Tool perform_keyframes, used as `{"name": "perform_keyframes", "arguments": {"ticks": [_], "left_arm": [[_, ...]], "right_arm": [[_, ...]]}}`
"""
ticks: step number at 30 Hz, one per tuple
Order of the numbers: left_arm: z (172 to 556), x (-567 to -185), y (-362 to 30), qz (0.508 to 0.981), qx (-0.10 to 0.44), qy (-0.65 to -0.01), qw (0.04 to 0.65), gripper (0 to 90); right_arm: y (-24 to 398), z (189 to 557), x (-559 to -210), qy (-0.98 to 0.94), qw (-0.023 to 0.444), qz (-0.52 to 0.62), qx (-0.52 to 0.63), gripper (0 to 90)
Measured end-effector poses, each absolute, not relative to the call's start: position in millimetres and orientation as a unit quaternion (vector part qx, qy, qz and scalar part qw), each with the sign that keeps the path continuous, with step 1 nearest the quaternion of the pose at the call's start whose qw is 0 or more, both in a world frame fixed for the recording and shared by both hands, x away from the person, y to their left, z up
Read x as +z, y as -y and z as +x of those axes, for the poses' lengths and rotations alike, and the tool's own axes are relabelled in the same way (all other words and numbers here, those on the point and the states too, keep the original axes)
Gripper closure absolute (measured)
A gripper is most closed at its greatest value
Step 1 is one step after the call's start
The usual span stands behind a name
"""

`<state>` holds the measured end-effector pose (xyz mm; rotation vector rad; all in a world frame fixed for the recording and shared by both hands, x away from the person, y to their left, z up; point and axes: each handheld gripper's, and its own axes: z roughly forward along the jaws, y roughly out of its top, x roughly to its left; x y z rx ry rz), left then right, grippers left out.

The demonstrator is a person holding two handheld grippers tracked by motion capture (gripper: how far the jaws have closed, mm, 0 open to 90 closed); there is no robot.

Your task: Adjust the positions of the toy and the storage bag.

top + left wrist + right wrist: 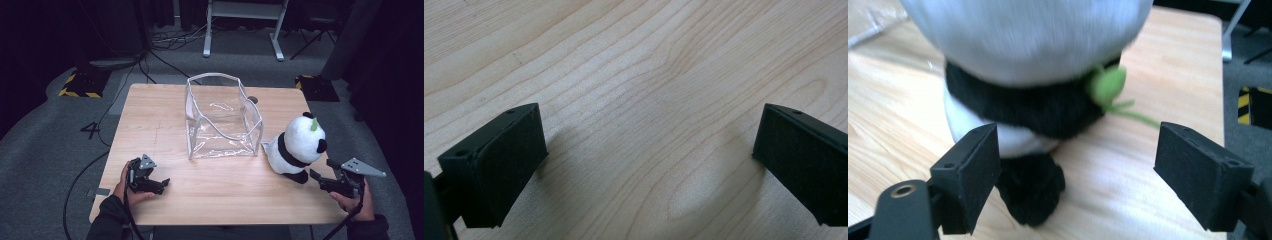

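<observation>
**Tabletop holdings: plush panda, clear bag, two hand-held grippers**

Item 1: plush panda [298, 146], black and white with a green sprig, sitting upright near the right edge of the tabletop [165, 112], toward the near right corner, just right of the bag.
Item 2: clear plastic bag [222, 118], open-topped, standing mid-table toward the far edge.
Item 3: right gripper [320, 176], at the near right corner just short of the panda; jaws apart, nothing pressed between them.
Item 4: left gripper [163, 182], near the near left corner; jaws spread wide over bare wood.
</observation>
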<state>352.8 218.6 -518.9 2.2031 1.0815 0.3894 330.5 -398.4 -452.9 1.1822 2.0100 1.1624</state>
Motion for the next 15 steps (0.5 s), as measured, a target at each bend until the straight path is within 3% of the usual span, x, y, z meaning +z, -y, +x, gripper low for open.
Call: {"name": "perform_keyframes", "arguments": {"ticks": [15], "left_arm": [[352.8,-519.0,-218.5,0.839,0.149,-0.412,0.323,0.6]], "right_arm": [[362.9,332.6,-410.9,-0.727,0.305,0.42,0.45,15.7]]}}
